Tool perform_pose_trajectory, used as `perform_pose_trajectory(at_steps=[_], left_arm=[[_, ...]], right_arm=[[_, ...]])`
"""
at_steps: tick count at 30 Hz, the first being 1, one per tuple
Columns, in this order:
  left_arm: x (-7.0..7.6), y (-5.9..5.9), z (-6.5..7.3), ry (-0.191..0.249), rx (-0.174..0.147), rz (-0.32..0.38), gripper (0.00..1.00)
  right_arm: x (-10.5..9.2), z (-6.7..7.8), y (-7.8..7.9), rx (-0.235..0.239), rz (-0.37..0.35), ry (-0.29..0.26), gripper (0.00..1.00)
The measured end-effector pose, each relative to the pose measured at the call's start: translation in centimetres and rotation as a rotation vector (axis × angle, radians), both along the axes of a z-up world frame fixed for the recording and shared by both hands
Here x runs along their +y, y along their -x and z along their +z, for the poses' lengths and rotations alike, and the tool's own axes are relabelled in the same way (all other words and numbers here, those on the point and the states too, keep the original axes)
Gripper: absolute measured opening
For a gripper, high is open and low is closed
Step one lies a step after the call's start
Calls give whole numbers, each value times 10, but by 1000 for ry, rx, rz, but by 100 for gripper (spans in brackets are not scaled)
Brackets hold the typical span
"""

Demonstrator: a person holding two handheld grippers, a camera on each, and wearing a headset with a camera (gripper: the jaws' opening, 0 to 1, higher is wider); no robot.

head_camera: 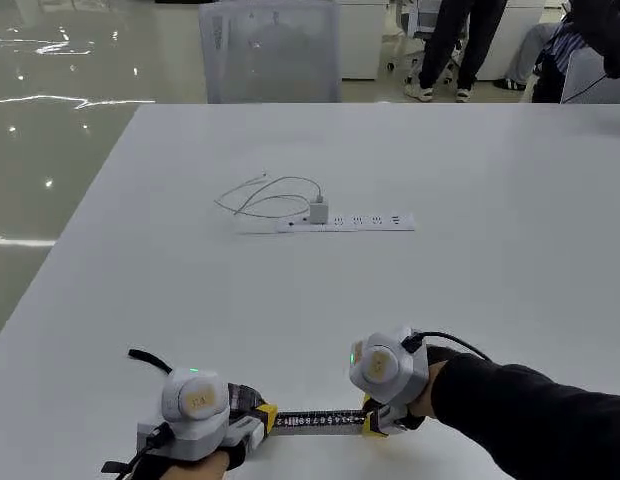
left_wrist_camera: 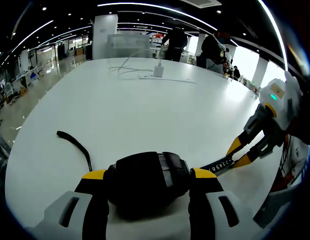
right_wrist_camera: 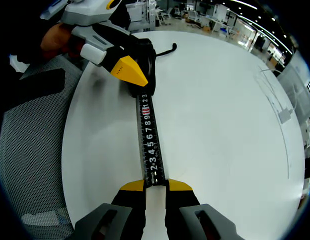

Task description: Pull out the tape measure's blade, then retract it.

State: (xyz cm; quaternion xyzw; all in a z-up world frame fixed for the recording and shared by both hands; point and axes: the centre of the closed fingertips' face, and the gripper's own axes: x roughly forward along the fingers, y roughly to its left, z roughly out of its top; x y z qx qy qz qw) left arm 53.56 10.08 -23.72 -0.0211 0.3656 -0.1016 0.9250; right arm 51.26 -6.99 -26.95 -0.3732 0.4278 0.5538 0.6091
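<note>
The black tape measure case [left_wrist_camera: 147, 182] sits between the yellow-tipped jaws of my left gripper [left_wrist_camera: 150, 175], which is shut on it; the case [head_camera: 246, 404] lies at the table's near edge, with a black wrist strap [left_wrist_camera: 75, 145] trailing off it. Its black blade [right_wrist_camera: 150, 145] with white numbers is drawn out a short way, running across to my right gripper [right_wrist_camera: 156, 185], which is shut on the blade's tip. In the head view the blade [head_camera: 318, 420] spans the gap between the left gripper [head_camera: 262, 418] and the right gripper [head_camera: 375, 422].
A white power strip [head_camera: 350, 222] with a plugged charger and coiled white cable [head_camera: 270, 195] lies mid-table. A grey mesh chair [head_camera: 272, 50] stands at the far edge, with people standing beyond it. The white table [head_camera: 470, 170] stretches wide.
</note>
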Motion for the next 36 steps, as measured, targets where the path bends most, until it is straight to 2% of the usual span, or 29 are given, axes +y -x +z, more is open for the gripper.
perform_pose_trajectory(at_steps=[36], left_arm=[[0, 0, 0, 0, 0, 0, 60]], right_arm=[[17, -1, 0, 3, -6, -18, 10]])
